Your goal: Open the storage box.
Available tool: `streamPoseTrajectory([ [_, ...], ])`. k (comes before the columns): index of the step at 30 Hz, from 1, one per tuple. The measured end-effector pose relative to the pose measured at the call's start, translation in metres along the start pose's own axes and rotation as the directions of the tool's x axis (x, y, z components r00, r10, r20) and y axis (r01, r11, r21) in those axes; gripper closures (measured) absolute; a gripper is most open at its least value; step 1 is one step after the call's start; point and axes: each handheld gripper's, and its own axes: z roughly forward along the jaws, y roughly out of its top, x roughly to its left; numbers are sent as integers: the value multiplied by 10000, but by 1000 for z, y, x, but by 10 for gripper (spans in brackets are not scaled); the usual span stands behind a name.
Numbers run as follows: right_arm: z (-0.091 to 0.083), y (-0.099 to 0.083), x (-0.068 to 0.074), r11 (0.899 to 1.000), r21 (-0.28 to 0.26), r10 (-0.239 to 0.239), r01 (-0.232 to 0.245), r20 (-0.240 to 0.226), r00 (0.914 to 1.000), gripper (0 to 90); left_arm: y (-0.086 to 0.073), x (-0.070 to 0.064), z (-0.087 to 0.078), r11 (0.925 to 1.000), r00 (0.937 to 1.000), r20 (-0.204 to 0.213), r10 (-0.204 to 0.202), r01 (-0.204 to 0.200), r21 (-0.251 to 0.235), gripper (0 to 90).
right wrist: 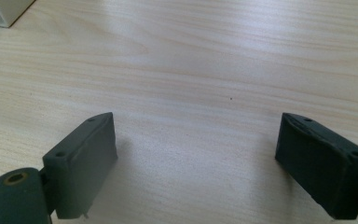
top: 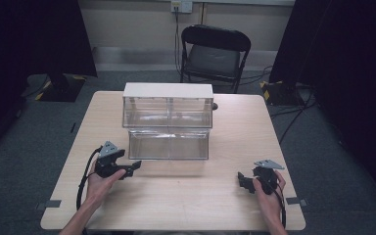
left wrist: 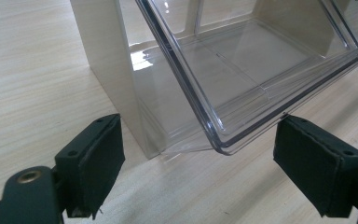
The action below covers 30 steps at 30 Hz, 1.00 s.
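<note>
A white-framed cabinet (top: 167, 91) with clear plastic bins stands at the middle of the table. Its lower clear bin (top: 169, 144) is tilted out toward me. My left gripper (top: 127, 169) is open, low at the bin's front left corner, with nothing between its pads. In the left gripper view that gripper (left wrist: 198, 161) faces the clear bin's corner (left wrist: 223, 140) and the white side wall (left wrist: 107, 60), both a little beyond the pads. My right gripper (top: 245, 182) is open near the table's front right, and in the right gripper view it (right wrist: 196, 161) spans bare wood.
The light wooden table (top: 235, 142) has free room at the front and on both sides of the cabinet. Behind the table stands a black folding chair (top: 214, 51). Cables (top: 293, 115) run over the grey floor at the right.
</note>
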Motion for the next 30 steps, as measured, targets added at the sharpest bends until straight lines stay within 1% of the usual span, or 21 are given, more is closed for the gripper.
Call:
streamPoseTrajectory([
  [3,0,0,0,10000,1,1,-1,0,10000,117,0,-1,0,10000,10000,-38,-15,15,-5,162],
  [4,0,0,0,10000,2,0,0,1,10000,116,0,-1,-1,10000,10000,-63,68,-68,-16,163],
  [6,0,0,0,10000,2,1,-1,1,10000,117,0,-1,-2,9999,10000,51,36,-35,-107,155],
  [7,0,0,0,10000,1,0,0,0,10000,117,0,-1,-3,9998,9998,-4,178,-178,-127,158],
  [15,0,0,0,10000,2,-2,2,0,10000,117,0,-2,-3,9998,9999,46,115,-114,-186,157],
  [18,0,0,0,10000,1,-1,1,4,10000,116,1,-2,-4,9994,9997,-27,239,-240,-257,157],
  [21,0,0,0,10000,3,3,-3,3,10000,117,1,-2,-4,9991,9996,8,290,-290,-320,157],
  [22,0,0,0,10000,3,1,-1,0,10000,117,1,-2,-4,9992,9998,13,208,-208,-348,157],
  [25,0,0,0,10000,3,0,0,-1,10000,117,1,-2,-5,9989,9998,-11,189,-189,-439,157],
  [26,0,0,0,10000,4,0,0,-1,10000,117,1,-1,-5,9987,9999,25,124,-123,-494,157],
  [30,0,0,0,10000,3,2,-2,-2,10000,116,1,-1,-4,9989,9999,41,125,-123,-444,157],
])
